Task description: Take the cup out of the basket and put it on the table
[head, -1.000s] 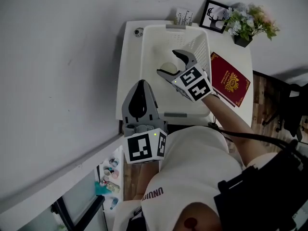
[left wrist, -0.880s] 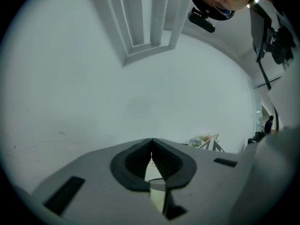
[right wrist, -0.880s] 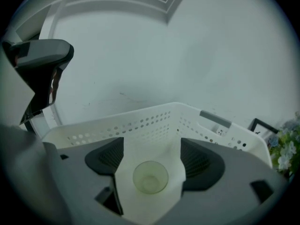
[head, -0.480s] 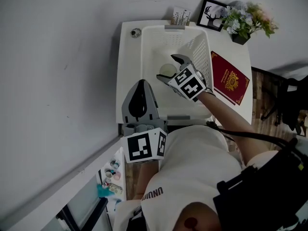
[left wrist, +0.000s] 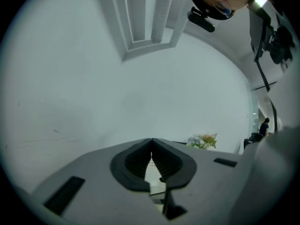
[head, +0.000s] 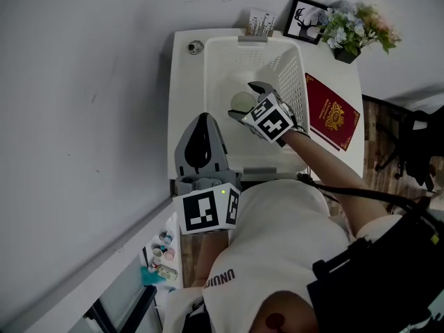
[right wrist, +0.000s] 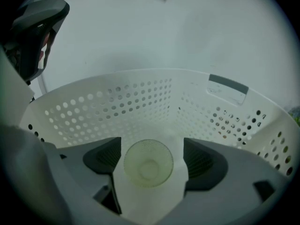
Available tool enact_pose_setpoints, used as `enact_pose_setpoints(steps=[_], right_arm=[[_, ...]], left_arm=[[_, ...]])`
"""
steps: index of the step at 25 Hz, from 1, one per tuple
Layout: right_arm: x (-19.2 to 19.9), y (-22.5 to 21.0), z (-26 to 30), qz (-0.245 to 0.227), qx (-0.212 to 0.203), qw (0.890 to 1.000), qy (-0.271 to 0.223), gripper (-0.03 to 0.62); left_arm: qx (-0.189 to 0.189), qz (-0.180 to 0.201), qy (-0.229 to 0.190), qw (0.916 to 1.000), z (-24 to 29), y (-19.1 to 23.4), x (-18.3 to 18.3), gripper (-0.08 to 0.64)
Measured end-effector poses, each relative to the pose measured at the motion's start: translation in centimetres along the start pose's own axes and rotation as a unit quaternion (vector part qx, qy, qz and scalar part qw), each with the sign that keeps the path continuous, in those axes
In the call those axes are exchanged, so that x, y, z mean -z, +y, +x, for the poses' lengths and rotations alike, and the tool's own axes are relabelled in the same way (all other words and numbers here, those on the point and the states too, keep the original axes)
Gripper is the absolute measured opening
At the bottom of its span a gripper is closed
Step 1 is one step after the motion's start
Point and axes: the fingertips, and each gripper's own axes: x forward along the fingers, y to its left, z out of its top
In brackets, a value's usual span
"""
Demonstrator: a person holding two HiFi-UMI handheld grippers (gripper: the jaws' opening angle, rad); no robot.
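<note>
- Right gripper [right wrist: 152, 159]: jaws spread wide, just been opening; pale glass cup [right wrist: 148, 165] framed between them, not gripped
- Cup: upright on the perforated white basket [right wrist: 140, 102] floor
- Left gripper [left wrist: 151, 143]: jaws pressed together, empty
- We judge all outstanding: grasp, lift, place on table [head: 182, 82]

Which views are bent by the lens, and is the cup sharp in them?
Right gripper view: strong fisheye, black corners, the basket rim curves; the cup is sharp. Left gripper view: same black corners, no cup. Head view: mild bending, cup small.
</note>
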Motion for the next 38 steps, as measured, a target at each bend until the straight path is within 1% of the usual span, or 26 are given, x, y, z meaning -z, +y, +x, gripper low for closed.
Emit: enact_pose_setpoints(steps=[7, 13, 17, 22, 29, 38], right_arm=[[1.1, 0.1, 0.8, 0.007, -0.006, 1.0, 0.027, 0.416], [2.0, 0.2, 1.1, -0.011, -0.003, 0.999, 0.045, 0.414], [2.3, 0.3, 1.5, 0.0, -0.007, 0.998, 0.055, 0.414], [2.7, 0.7, 2.0, -0.009, -0.016, 0.998, 0.068, 0.414], [3.5, 0.7, 2.4, -0.002, -0.018, 0.997, 0.081, 0.413], [3.6, 0.5, 2.5, 0.0, -0.016, 0.996, 0.085, 0.41]], left_arm=[[0.001, -0.008, -0.004, 1.0, 0.5, 0.3, 0.0, 0.015], [0.001, -0.015, -0.006, 0.9999, 0.7, 0.4, 0.1, 0.015], [0.001, -0.017, -0.006, 0.9998, 0.7, 0.5, 0.0, 0.015], [0.002, -0.02, -0.006, 0.9998, 0.7, 0.5, 0.1, 0.015], [0.0, -0.022, -0.005, 0.9997, 0.8, 0.6, 0.2, 0.015], [0.006, -0.021, -0.006, 0.9997, 1.0, 0.4, 0.1, 0.015]])
